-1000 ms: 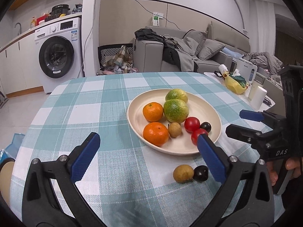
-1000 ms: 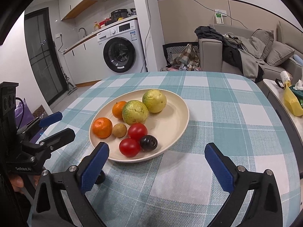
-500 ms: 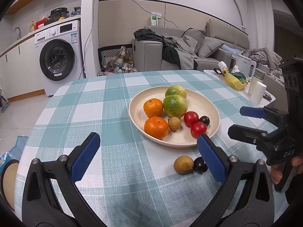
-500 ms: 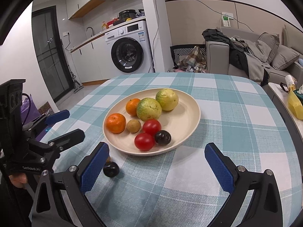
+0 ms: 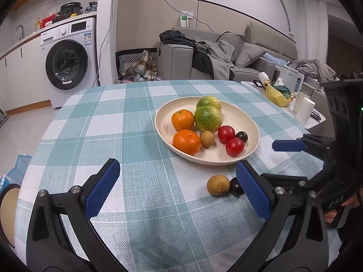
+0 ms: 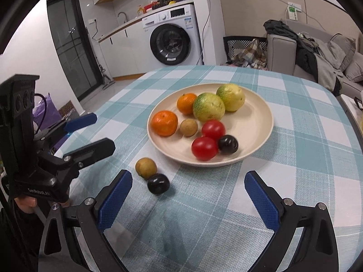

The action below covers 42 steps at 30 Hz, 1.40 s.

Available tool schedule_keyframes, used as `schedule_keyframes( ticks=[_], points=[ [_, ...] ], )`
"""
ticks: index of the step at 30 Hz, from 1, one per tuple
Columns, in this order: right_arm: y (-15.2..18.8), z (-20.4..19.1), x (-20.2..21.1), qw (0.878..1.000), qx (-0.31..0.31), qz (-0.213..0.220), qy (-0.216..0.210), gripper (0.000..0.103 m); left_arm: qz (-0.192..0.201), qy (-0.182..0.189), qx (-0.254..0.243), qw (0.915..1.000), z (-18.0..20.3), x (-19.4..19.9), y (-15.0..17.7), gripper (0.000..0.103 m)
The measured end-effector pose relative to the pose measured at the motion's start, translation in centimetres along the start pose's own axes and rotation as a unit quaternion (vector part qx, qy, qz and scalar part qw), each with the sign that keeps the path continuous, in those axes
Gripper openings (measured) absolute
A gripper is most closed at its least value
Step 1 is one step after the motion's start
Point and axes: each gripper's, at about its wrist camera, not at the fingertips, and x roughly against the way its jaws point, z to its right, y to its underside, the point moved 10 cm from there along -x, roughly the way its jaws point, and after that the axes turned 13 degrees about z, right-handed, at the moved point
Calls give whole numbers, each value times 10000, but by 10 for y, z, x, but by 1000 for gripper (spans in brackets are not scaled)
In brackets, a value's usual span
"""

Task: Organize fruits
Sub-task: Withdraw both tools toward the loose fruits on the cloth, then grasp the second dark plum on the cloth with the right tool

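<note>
A cream plate (image 5: 253, 127) (image 6: 261, 113) on the checked tablecloth holds two oranges (image 5: 186, 141), two green-yellow fruits (image 5: 208, 118), a small brown fruit (image 5: 207, 138), two red tomatoes (image 5: 234, 146) and a dark plum (image 5: 241, 136). A brown fruit (image 5: 218, 185) (image 6: 145, 167) and a dark plum (image 5: 236, 186) (image 6: 158, 183) lie touching on the cloth in front of the plate. My left gripper (image 5: 177, 189) is open and empty, short of them. My right gripper (image 6: 188, 200) is open and empty, the loose plum just ahead of its left finger.
The round table's edge curves close on both sides. A side table with a yellow bag (image 5: 278, 94) and white cups (image 5: 305, 111) stands to the right. A washing machine (image 5: 68, 63) and a sofa (image 5: 215, 61) are behind.
Both grippers have drawn back from the plate, toward me. The two loose fruits now show in full in the right wrist view. Nothing was grasped.
</note>
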Motion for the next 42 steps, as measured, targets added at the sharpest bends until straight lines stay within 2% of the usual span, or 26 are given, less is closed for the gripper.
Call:
schedule_keyframes(
  ticks=[1,3,10,12,20,23,31,35,42],
  points=[
    [3,-2,-2,10000,17,-65,-34,95,-15,2,-17,10000,0,0,1,102],
    [9,-6,-6,9997,44,-218,-111,82,-28,4,-42,10000,1,0,1,102],
    [20,-20,-13,9982,205,-463,-314,74,-79,3,17,10000,2,-2,3,102],
    [22,-22,-15,9978,277,-515,-324,68,-91,4,38,10000,3,-2,3,102],
    [29,-33,-21,9957,514,-679,-353,54,-112,16,30,9999,2,-3,3,102],
    [30,-33,-22,9954,540,-702,-354,49,-135,22,30,9999,2,-4,4,102],
    [29,-34,-27,9950,618,-690,-369,41,-148,32,21,9999,3,-5,5,102],
    [28,-36,-28,9946,679,-678,-397,30,-173,48,-4,9998,5,-7,10,102],
    [28,-40,-25,9942,792,-621,-385,27,-180,49,8,9998,5,-8,10,102]
  ],
)
